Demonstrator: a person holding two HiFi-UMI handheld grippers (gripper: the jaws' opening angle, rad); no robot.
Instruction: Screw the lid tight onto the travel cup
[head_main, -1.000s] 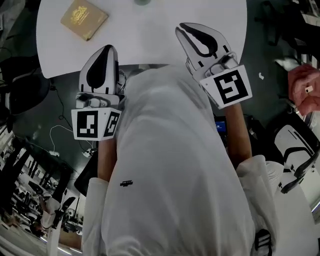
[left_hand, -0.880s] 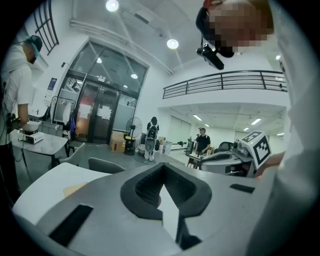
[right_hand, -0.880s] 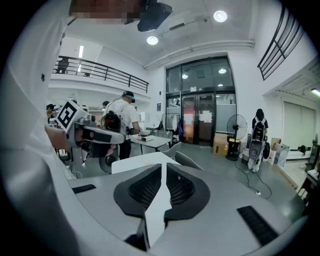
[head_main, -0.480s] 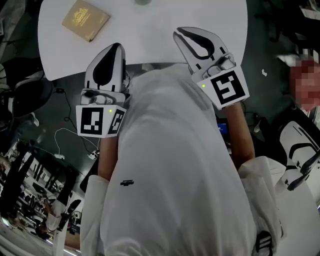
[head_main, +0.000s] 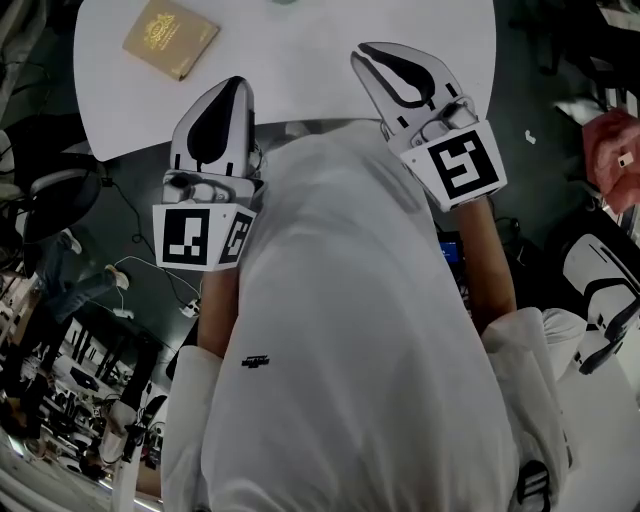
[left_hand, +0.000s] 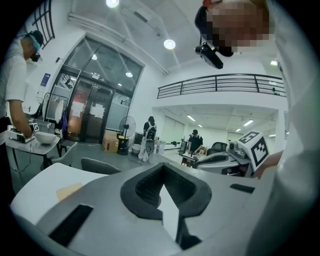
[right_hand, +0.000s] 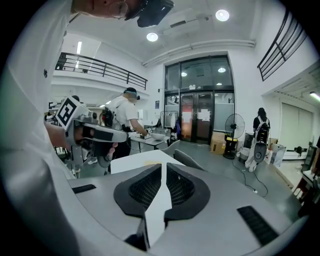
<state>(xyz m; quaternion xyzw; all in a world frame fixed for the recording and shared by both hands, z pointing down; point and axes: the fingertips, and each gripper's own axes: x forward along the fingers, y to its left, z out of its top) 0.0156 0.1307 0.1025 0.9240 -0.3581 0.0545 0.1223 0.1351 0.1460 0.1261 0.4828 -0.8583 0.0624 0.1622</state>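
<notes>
No travel cup or lid shows plainly in any view; only a small pale round thing (head_main: 285, 3) is cut off by the top edge of the head view. My left gripper (head_main: 234, 84) hangs at the near edge of the white table (head_main: 300, 80), jaws shut and empty. My right gripper (head_main: 362, 52) reaches a little over the table, also shut with nothing between its jaws. In the left gripper view the jaws (left_hand: 162, 168) meet at the tip. In the right gripper view the jaws (right_hand: 164, 165) leave just a thin slit.
A tan, gold-printed book (head_main: 170, 38) lies on the table's far left. My white-shirted torso (head_main: 350, 330) fills the head view's middle. Cables and chairs stand on the dark floor around. Other people work at benches behind (right_hand: 125, 120).
Both grippers stay shut and keep about the same place; only the head view has shifted slightly.
</notes>
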